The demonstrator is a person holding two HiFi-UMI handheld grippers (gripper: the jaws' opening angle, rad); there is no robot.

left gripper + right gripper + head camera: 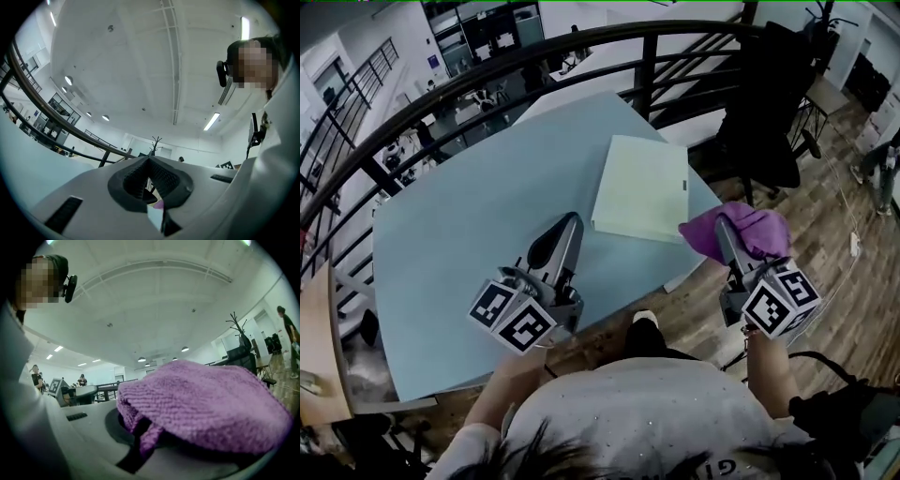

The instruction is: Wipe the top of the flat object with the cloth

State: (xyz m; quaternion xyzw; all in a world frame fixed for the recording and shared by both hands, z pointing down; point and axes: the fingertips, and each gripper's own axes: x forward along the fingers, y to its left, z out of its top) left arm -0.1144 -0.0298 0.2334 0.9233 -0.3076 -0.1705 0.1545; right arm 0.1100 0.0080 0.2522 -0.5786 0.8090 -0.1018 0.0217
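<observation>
On the blue counter (459,234), a pale green flat folder (639,187), left gripper (571,221) fingers pressed together, empty, right gripper (724,240) fingers pinching a purple cloth (759,230) beside the folder.

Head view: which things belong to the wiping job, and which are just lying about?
Job:
- cloth, clamped in the right gripper
- folder, flat on the table

Not in use:
- left gripper, shut and empty
- chair
- railing
</observation>
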